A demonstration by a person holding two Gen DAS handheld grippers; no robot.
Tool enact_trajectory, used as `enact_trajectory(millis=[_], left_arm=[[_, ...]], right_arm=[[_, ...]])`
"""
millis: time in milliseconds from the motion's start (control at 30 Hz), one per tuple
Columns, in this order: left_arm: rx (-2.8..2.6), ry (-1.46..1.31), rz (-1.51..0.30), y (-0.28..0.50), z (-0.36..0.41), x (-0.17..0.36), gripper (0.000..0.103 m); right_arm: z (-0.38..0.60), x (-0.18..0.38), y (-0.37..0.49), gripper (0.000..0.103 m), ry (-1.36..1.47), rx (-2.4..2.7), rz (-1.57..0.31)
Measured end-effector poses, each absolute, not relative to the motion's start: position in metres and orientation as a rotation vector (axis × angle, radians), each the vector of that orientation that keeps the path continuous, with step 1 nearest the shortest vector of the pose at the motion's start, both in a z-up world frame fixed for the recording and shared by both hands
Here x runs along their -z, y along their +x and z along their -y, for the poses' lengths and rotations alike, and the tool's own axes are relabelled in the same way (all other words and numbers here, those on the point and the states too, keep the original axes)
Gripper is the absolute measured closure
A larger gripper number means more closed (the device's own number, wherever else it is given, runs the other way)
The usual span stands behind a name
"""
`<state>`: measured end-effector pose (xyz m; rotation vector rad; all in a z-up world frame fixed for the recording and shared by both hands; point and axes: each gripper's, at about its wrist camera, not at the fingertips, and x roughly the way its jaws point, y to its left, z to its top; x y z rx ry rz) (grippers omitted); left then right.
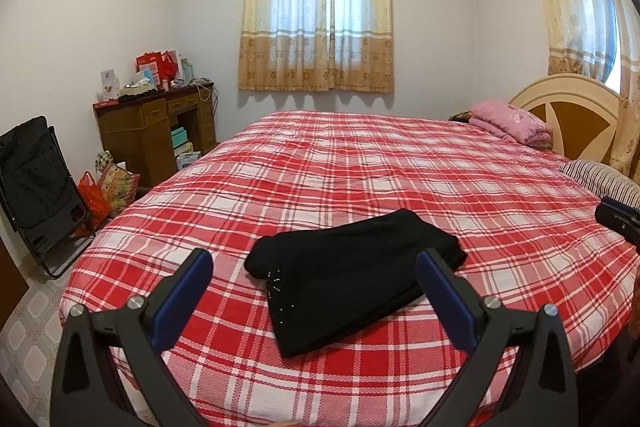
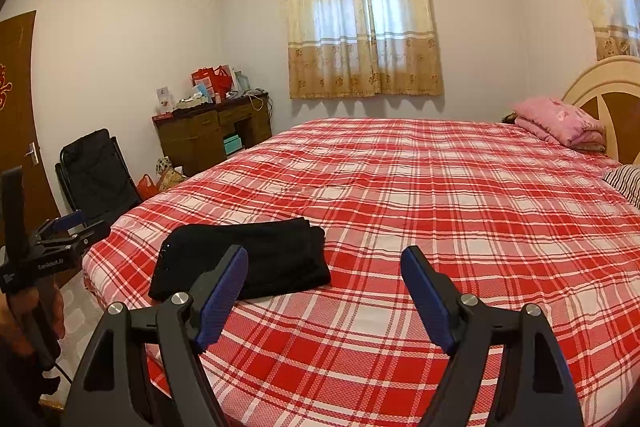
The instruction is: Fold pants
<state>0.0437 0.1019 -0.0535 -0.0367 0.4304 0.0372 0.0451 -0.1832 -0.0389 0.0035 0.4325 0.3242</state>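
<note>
The pants (image 1: 352,279) lay folded into a compact black bundle on the red-and-white plaid bed (image 1: 460,187), near its foot edge, with a sprinkle of small beads showing on one fold. In the left wrist view the bundle sat at 12 o'clock from the left tool (image 1: 314,267), whose blue pads (image 1: 192,291) stood wide apart with nothing between them, clear of the fabric. In the right wrist view the pants (image 2: 256,259) lay at about 10 o'clock from the right tool (image 2: 324,267), which was also spread open and empty. A folded pink quilt (image 1: 512,123) rested at the headboard (image 1: 576,107), well apart from the pants. A brown tabletop (image 1: 160,99) piled with bags stood against the far wall.
</note>
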Motion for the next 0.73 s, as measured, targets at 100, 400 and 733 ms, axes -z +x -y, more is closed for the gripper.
enact_trajectory(millis=[100, 400, 733], left_arm=[[-0.05, -0.026, -0.44, 0.046, -0.1, 0.054, 0.0], [-0.085, -0.006, -0.451, 0.047, -0.098, 0.059, 0.0], [-0.096, 0.008, -0.475, 0.048, -0.097, 0.065, 0.0]], right_arm=[[0.181, 0.041, 0.046, 0.023, -0.006, -0.33, -0.434], [0.178, 0.046, 0.047, 0.023, -0.021, -0.34, -0.443], [0.175, 0.052, 0.05, 0.023, -0.021, -0.347, -0.462]])
